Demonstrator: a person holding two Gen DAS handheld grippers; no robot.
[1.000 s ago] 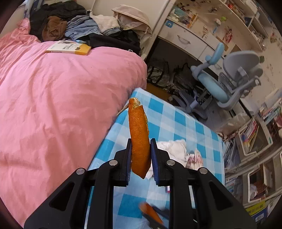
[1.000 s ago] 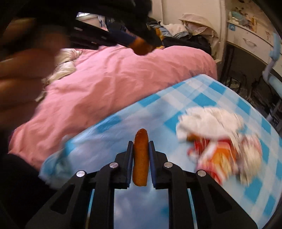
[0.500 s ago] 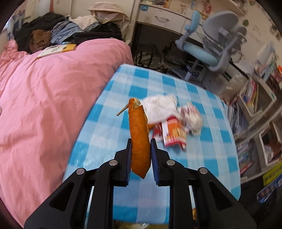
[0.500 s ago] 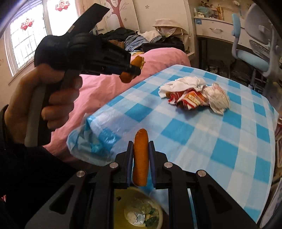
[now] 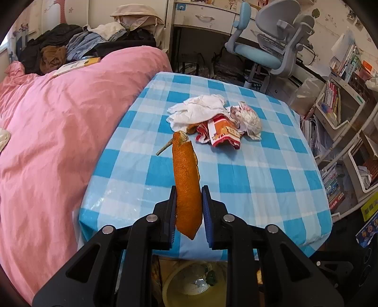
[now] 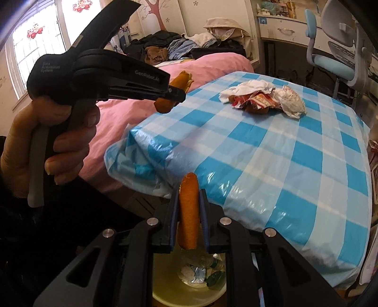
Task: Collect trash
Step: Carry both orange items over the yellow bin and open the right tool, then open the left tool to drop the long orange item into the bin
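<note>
A pink duvet (image 5: 54,132) covered the bed, clothes (image 5: 70,44) heaped behind it; a blue chair (image 5: 267,49) stood by the desk (image 5: 203,16).

My left claw (image 5: 189,212) gripped a long strip of orange peel (image 5: 186,181) between its blue pads, the peel's stem end standing up past the fingertips. Beyond it, on the blue-checked counter (image 5: 259,174), lay a heap of crumpled white tissue (image 5: 198,109) and a red snack wrapper (image 5: 219,133). Below the counter's near edge sat a pale bin (image 5: 172,288) with scraps inside.
</note>
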